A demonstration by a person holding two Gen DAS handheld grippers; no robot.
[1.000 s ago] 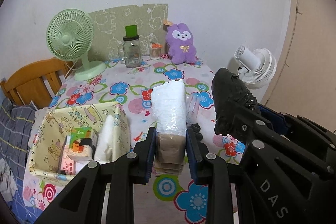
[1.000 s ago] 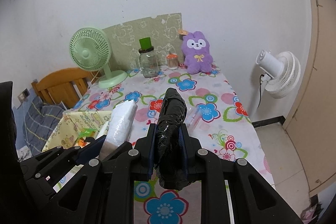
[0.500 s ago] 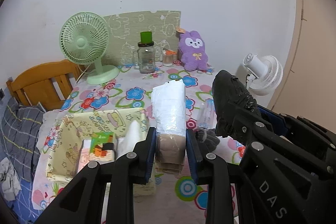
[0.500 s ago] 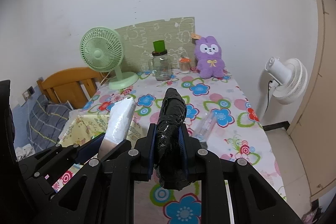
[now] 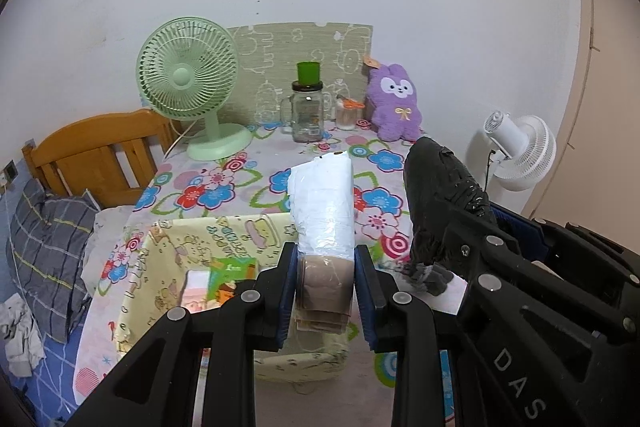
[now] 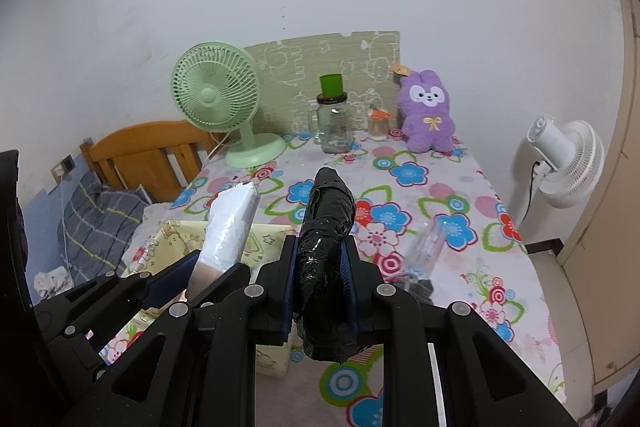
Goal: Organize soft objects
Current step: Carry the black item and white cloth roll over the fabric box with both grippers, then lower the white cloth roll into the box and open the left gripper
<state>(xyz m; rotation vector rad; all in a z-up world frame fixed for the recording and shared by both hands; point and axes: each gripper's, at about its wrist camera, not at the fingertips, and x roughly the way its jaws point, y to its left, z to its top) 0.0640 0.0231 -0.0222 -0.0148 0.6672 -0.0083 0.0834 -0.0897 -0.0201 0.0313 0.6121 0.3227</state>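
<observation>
- White plastic-wrapped soft bundle with tan end (image 5: 323, 211), frame centre, clamped by left gripper (image 5: 325, 281) above yellow cartoon-print fabric bin (image 5: 168, 267).
- Black plastic-wrapped soft bundle (image 6: 326, 223), centre frame, clamped by right gripper (image 6: 320, 281) over flowered tablecloth (image 6: 440, 195).

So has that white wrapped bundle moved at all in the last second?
Yes. The white bundle, clamped in the left gripper, has drawn back from the green fan at the table's far end, and now hangs over the yellow fabric box.
</observation>
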